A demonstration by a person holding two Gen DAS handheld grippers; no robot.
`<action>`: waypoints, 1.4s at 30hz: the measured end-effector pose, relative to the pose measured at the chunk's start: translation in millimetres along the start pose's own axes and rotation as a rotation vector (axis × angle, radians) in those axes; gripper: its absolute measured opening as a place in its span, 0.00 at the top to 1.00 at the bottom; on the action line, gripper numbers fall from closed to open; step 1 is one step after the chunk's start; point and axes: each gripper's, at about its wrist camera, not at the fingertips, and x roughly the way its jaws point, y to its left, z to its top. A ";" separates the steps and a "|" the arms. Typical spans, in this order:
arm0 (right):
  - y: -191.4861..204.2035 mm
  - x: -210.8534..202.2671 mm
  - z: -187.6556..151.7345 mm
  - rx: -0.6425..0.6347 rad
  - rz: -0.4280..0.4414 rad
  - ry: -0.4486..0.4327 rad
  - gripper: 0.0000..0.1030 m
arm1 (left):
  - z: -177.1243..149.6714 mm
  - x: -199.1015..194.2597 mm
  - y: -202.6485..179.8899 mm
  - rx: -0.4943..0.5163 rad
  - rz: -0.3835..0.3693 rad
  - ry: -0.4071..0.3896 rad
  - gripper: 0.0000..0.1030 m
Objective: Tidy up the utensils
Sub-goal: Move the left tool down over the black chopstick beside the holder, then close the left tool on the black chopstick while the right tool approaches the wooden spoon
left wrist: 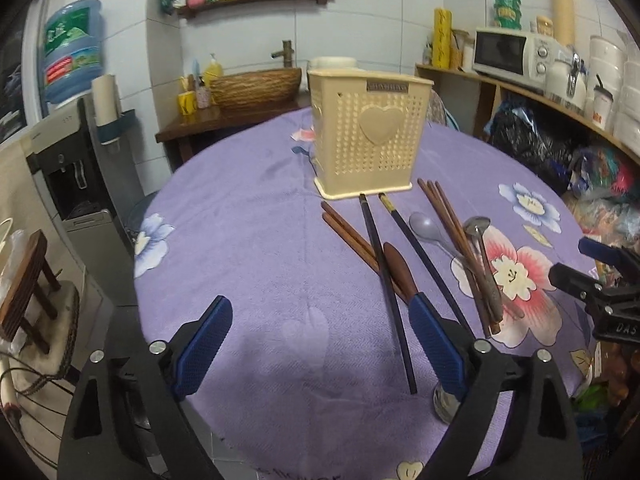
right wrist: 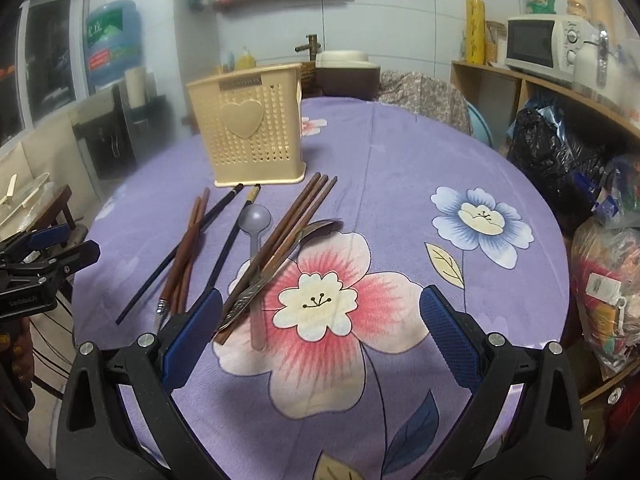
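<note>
Two blue, dimple-textured pads (left wrist: 205, 344) are seen on the black left gripper (left wrist: 320, 344), spread wide with nothing between them; the right gripper (right wrist: 322, 334) is likewise released, its knurled blue pads (right wrist: 450, 336) parted above a pink printed flower. Both are held over a round table draped in a soft purple floral cloth (left wrist: 248, 240). Just beyond the fingers, the utensils are laid loosely — two dark, slender chopsticks (left wrist: 384, 280), a pair of reddish-brown wooden chopsticks (left wrist: 348, 240), a larger bundle of brown wooden chopsticks (right wrist: 288, 224), a pale lilac plastic spoon (right wrist: 256, 220), a polished metal spoon with an embossed handle (right wrist: 316, 228) and a brown wooden-handled utensil (left wrist: 400, 268). Behind them stands a cream, perforated plastic utensil holder with a raised heart (left wrist: 370, 136) — upright, near the chopstick tips.
</note>
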 end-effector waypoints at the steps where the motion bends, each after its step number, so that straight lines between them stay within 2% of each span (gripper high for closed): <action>1: -0.2 4.3 1.8 -0.004 -0.003 0.011 0.05 | 0.5 4.9 0.1 -0.001 -0.009 0.020 0.20; 7: -14.1 31.9 15.8 0.040 0.011 0.073 0.06 | 6.7 25.1 5.5 -0.016 -0.058 0.093 0.33; 9: -18.1 41.2 20.0 0.076 0.044 0.098 0.12 | 10.4 29.2 9.1 -0.037 -0.072 0.105 0.36; 11: -19.2 49.7 23.6 0.113 0.093 0.121 0.15 | 13.2 31.1 13.1 -0.054 -0.086 0.103 0.38; 14: -17.4 57.4 27.3 0.134 0.122 0.133 0.20 | 15.4 32.5 16.5 -0.065 -0.087 0.096 0.39; 21: -18.1 67.4 38.5 0.149 0.121 0.136 0.23 | 22.8 43.4 17.5 -0.040 -0.106 0.110 0.46; 27: -16.0 67.1 42.3 0.134 0.111 0.130 0.23 | 51.2 68.3 5.9 -0.009 -0.174 0.147 0.56; 31: -15.7 63.8 42.0 0.128 0.104 0.120 0.23 | 75.8 98.8 -8.6 0.023 -0.206 0.190 0.65; 34: -15.2 61.1 42.1 0.123 0.101 0.114 0.23 | 84.3 121.2 -19.3 0.058 -0.181 0.223 0.74; 37: -15.2 58.5 42.2 0.115 0.093 0.109 0.23 | 89.8 139.3 -27.7 0.069 -0.195 0.261 0.76; 42: -17.9 57.9 44.3 0.114 0.083 0.106 0.23 | 90.5 157.4 -41.4 0.111 -0.156 0.305 0.80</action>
